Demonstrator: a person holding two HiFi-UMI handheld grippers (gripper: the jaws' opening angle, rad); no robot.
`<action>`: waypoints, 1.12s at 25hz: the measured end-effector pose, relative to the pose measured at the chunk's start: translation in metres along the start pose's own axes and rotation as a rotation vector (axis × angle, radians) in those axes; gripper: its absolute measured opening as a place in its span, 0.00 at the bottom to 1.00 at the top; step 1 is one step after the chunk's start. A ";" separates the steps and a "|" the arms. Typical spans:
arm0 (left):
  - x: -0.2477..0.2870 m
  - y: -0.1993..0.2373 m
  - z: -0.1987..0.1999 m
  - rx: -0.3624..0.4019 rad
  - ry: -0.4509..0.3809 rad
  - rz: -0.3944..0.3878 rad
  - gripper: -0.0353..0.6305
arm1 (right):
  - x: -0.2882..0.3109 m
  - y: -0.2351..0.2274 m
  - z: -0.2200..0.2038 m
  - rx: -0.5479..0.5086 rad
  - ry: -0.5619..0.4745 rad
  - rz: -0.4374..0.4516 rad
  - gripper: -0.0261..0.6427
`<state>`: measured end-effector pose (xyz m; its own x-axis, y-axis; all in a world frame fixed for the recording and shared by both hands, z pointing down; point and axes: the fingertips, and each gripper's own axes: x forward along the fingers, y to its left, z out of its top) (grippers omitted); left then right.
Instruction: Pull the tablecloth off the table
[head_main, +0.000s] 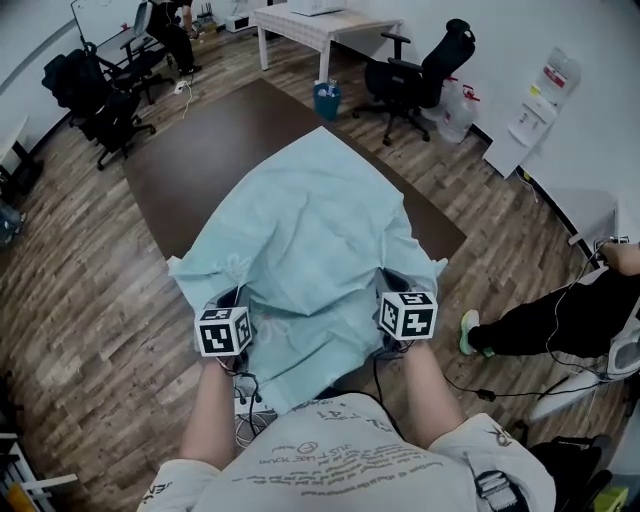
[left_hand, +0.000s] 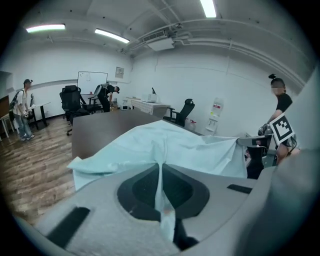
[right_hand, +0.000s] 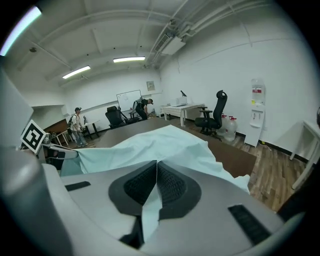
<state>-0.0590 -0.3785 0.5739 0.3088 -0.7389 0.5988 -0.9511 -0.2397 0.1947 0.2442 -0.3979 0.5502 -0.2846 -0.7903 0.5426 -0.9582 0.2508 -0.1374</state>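
While it lies crumpled, the tablecloth (head_main: 310, 225) (pale blue) stretches lengthwise straight ahead.

**Operator and Rig: Appearance**

Pale grey short-sleeved T-shirt (head_main: 350, 455) with grey print across the chest. Left gripper (left_hand: 161, 172) and right gripper (right_hand: 156, 172) have grey shells with black ribbed pads (right_hand: 172, 185) and black slots. Left cube (head_main: 223, 331) and right cube (head_main: 407, 314) are white with black square markers. Black cables (head_main: 246, 388) hang beneath.
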 end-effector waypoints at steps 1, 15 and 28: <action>-0.007 -0.008 0.003 0.011 -0.019 -0.015 0.07 | -0.008 0.009 0.003 -0.009 -0.019 0.010 0.06; -0.082 -0.080 0.067 0.154 -0.267 -0.081 0.07 | -0.098 0.101 0.072 -0.119 -0.323 0.093 0.06; -0.119 -0.121 0.105 0.258 -0.401 -0.095 0.07 | -0.136 0.127 0.105 -0.141 -0.458 0.086 0.06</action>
<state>0.0194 -0.3278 0.3971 0.4181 -0.8785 0.2310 -0.9034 -0.4288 0.0042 0.1581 -0.3172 0.3722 -0.3756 -0.9203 0.1096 -0.9267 0.3742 -0.0344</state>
